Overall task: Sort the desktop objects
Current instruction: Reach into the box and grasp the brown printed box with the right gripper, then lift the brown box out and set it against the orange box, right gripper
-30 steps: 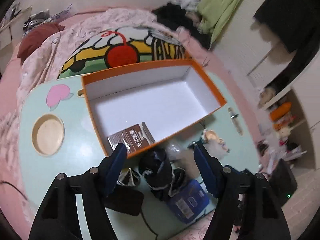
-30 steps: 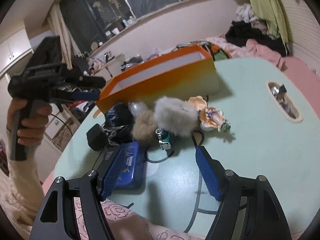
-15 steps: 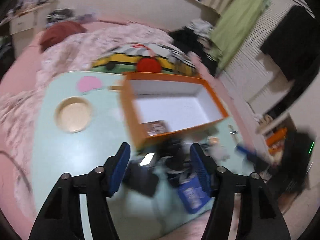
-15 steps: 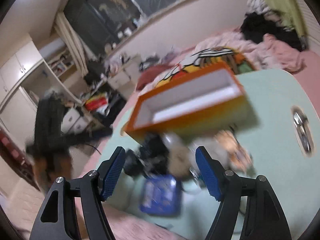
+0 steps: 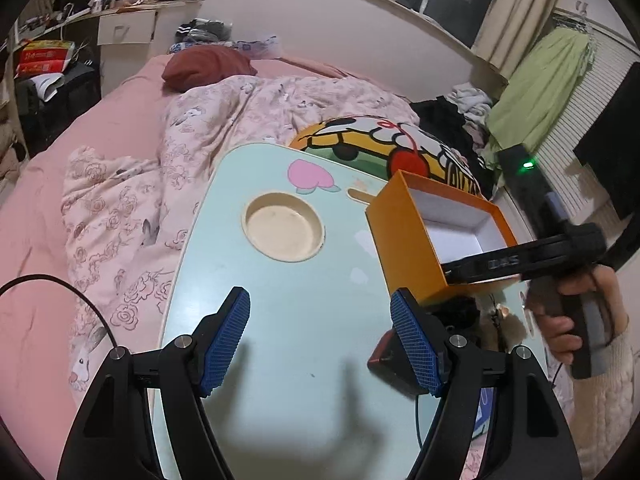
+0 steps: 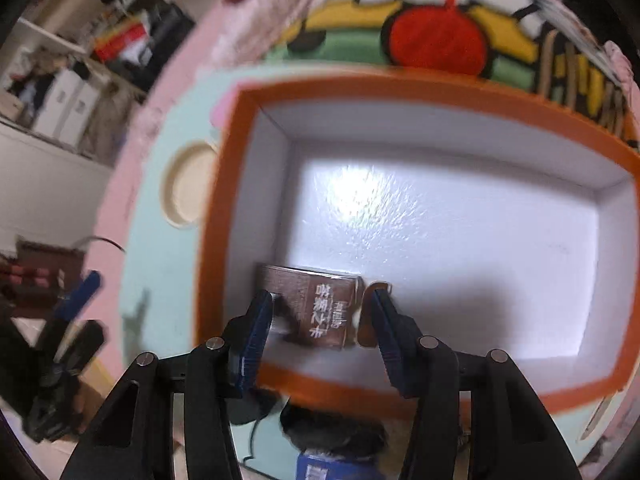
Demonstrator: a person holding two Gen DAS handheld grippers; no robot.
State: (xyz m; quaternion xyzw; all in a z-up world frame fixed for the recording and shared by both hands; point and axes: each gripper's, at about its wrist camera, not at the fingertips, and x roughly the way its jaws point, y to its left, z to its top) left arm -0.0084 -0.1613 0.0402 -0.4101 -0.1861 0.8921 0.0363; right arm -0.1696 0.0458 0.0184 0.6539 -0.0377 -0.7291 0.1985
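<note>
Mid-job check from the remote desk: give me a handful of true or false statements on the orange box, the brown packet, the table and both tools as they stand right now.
1. A brown packet lies inside the orange box. True.
2. The right tool is above the box, with the packet showing between its fingers. True; its jaws have just been closing, and whether the pads touch the packet cannot be told.
3. The left tool grips a blue pouch. False; its jaws stand apart over bare table with nothing between them, and they have just been opening.
4. The box is packed full. False; apart from the packet its white floor is bare.
5. The round recess in the table holds a cup. False; it is empty.
</note>
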